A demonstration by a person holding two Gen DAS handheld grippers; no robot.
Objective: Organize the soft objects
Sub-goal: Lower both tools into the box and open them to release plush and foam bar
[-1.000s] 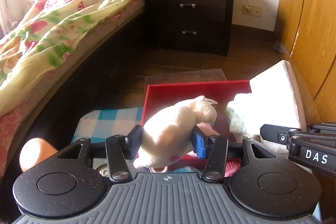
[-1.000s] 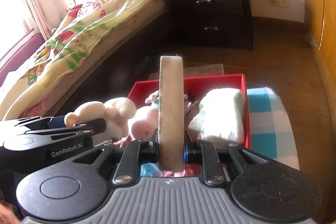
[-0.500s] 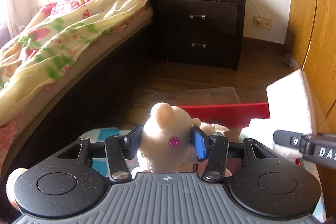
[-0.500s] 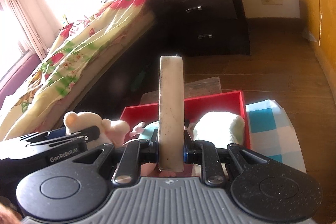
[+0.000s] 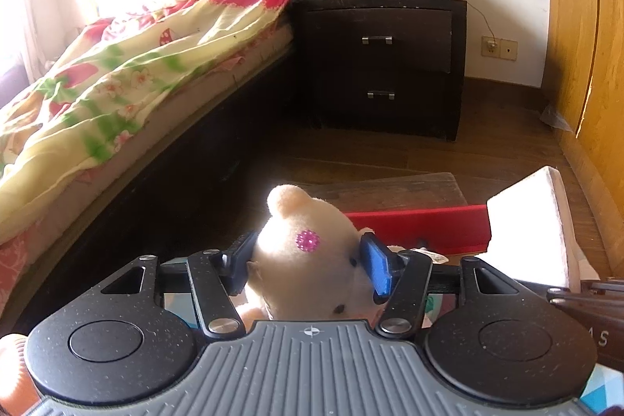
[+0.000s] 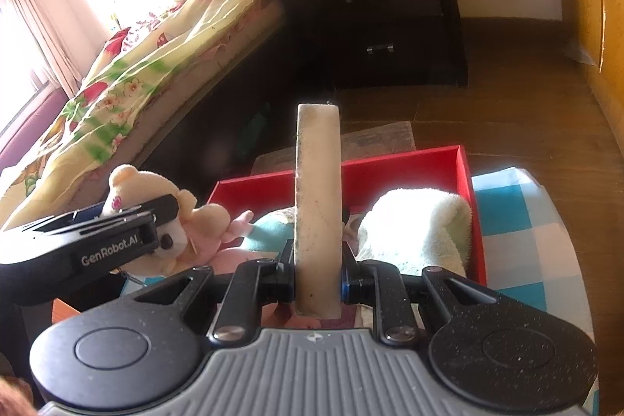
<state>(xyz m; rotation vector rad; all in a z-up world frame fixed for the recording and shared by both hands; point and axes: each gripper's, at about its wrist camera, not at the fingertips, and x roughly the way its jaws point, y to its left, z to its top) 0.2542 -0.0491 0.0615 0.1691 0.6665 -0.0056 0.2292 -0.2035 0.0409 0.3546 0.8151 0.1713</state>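
A cream plush toy [image 5: 312, 283] with a pink sequin spot sits between the pads of my left gripper [image 5: 308, 254]. Its jaws are opening, and both pads still touch the toy's sides. In the right wrist view this toy [image 6: 128, 182] hangs at the left edge of the red box [image 6: 464, 205]. My right gripper [image 6: 316, 275] is shut on a beige foam sponge [image 6: 316, 182] that stands upright over the box. A white towel [image 6: 417, 225] and a pink plush [image 6: 234, 256] lie inside the box. The sponge [image 5: 522, 229] also shows at the right of the left wrist view.
The box sits on a blue-and-white checked cloth [image 6: 514, 221]. A bed with a flowered quilt [image 5: 117, 73] runs along the left. A dark nightstand [image 5: 386, 65] stands behind, and wooden wardrobe doors [image 5: 585, 65] line the right. Brown floor lies between them.
The plush toy has turned in the left jaws, head now up instead of hanging forward, and those jaws stand a little wider. Both grippers have moved closer to the box; the sponge stays clamped.
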